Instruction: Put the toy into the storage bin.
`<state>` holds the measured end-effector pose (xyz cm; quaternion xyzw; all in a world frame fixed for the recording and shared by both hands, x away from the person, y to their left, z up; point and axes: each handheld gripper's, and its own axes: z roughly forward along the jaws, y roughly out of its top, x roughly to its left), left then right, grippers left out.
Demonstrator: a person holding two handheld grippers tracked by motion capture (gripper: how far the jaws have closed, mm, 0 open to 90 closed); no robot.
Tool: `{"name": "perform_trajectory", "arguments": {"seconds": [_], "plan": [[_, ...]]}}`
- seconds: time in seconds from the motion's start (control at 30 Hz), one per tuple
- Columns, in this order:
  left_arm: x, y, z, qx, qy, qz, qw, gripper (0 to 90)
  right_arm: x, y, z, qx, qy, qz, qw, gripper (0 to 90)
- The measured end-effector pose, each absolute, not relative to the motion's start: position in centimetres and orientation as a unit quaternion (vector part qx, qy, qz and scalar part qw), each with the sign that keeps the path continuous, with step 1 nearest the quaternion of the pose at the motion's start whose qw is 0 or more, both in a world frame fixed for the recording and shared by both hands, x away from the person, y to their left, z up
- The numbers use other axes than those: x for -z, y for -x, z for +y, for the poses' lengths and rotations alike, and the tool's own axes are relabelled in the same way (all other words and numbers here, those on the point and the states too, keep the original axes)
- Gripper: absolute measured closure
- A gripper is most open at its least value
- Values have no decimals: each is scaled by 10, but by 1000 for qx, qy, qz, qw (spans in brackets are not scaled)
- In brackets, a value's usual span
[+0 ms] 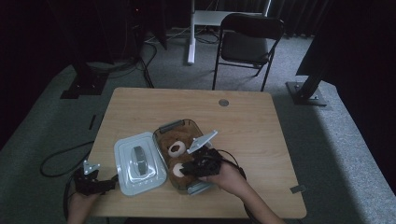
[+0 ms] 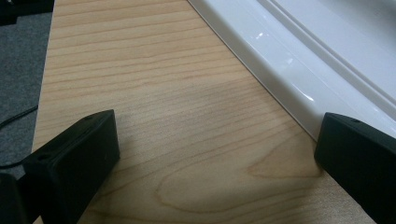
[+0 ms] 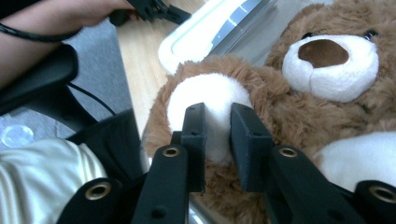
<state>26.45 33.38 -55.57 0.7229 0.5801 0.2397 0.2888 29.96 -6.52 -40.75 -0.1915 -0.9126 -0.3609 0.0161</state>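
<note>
A bear (image 1: 176, 150) lies in the clear box (image 1: 161, 130); the lid (image 1: 139, 163) sits beside it. The right gripper (image 3: 217, 122) pinches its paw (image 3: 212, 100); the left gripper (image 2: 210, 154) gapes, empty.

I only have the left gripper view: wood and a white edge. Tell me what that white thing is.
Observer: It's the container lid, lying flat on the table beside a clear container.
Operator: Report what's in the container.
Observer: A brown teddy bear.
Operator: Give me the right hand-held gripper's state.
Observer: The right hand-held gripper is closed on the bear's white-soled foot.
</note>
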Motion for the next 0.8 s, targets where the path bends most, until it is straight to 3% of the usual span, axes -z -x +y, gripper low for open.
{"name": "perform_trajectory", "arguments": {"seconds": [0.17, 0.3, 0.6, 0.8], "plan": [[556, -264, 334, -240, -723, 580, 289, 6, 417, -306, -46, 318, 188, -929, -6, 799], [556, -265, 334, -240, -723, 581, 289, 6, 419, -315, -34, 290, 179, -940, 7, 808], [556, -265, 334, -240, -723, 580, 288, 6, 431, -326, -2, 187, 152, -970, -32, 845], [556, -265, 334, -240, -723, 580, 289, 6, 450, -337, 10, 139, 146, -980, -7, 859]]}}
